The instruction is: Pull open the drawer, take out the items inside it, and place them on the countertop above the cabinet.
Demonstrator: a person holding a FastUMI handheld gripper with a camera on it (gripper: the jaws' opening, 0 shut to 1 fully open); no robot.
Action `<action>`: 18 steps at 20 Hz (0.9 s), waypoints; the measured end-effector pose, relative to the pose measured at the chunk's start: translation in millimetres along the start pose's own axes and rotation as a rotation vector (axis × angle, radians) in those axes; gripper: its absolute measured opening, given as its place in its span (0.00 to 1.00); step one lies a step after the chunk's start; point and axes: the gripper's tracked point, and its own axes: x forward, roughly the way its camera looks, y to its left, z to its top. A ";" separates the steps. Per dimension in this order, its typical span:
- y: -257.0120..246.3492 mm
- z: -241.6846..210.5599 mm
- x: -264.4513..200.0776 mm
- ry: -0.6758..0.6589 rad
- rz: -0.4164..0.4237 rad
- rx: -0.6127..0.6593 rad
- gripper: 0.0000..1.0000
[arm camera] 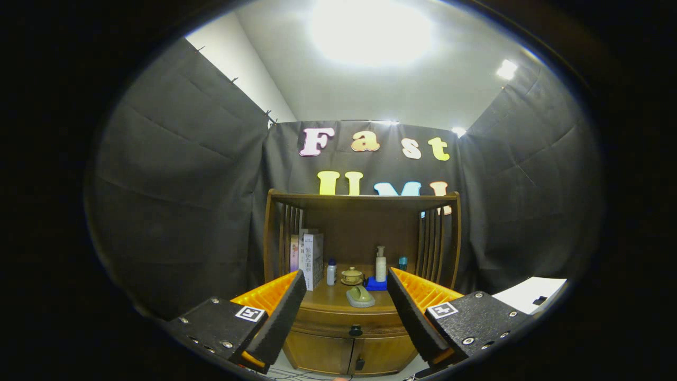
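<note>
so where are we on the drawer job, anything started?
Nothing looks done yet: the drawer is shut flush in the cabinet, its knob untouched. In hand: the hand-held gripper is open and empty, fingers apart, short of the cabinet with the knob between them. Left: pull the drawer, lift out its contents, set them on the countertop.

Gripper (pixel 346 309) held level w/ both fingers (pixel 280 312) spread wide apart, nothing between them. Fingers angle outward from base to tip, each touching nothing; jaws approx. symmetrical, left & right.
</note>
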 end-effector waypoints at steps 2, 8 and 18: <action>-1.5 -8.0 3.7 0.029 -0.001 -0.018 0.96; -5.5 -16.7 8.6 0.048 -0.008 -0.008 0.96; -16.3 -19.7 12.2 0.061 -0.011 0.018 0.96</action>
